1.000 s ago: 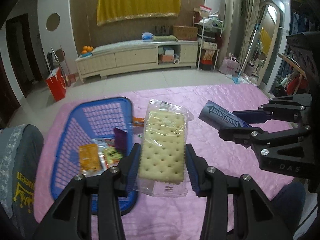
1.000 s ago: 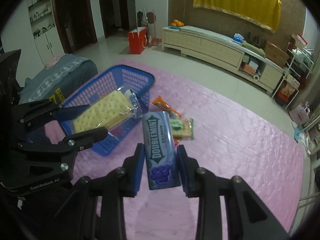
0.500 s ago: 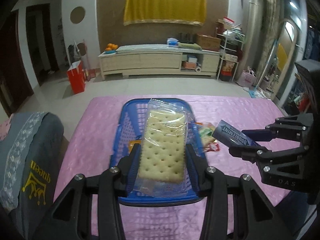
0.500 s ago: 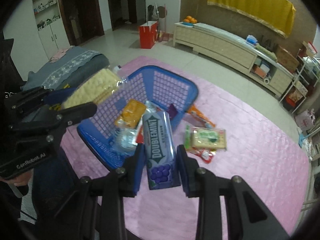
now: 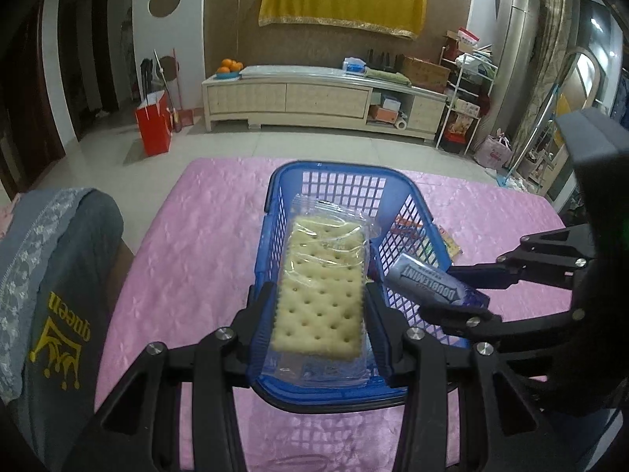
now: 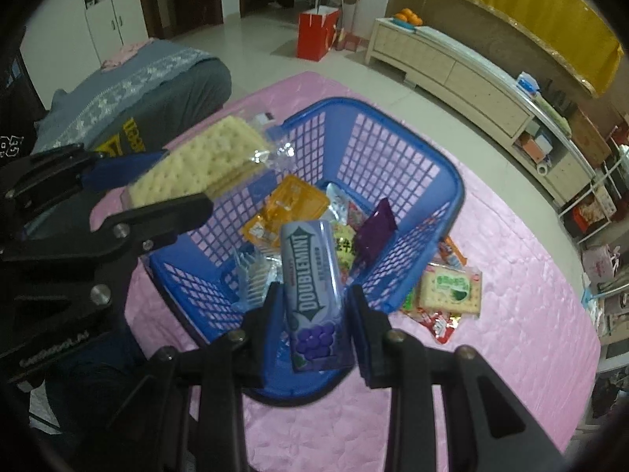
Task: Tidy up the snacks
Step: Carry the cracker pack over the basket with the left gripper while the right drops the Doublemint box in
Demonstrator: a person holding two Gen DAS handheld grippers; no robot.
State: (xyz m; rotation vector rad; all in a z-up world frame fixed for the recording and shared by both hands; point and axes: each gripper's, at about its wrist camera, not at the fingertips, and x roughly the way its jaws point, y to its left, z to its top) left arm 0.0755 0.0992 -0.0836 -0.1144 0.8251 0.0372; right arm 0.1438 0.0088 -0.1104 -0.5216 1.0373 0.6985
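Note:
My left gripper is shut on a clear-wrapped cracker pack and holds it over the blue basket. My right gripper is shut on a purple Doublemint pack, also above the blue basket. Each gripper shows in the other's view: the right gripper with the Doublemint pack, and the left gripper with the cracker pack. Several snacks lie in the basket, among them an orange packet and a purple sachet.
The basket stands on a pink tablecloth. Right of it on the cloth lie a green-labelled cracker pack and red wrappers. A grey cushioned seat borders the table's left side.
Both grippers moved with their packs from beside the basket to over it. The basket has shifted from the left of both views to beneath the fingers.

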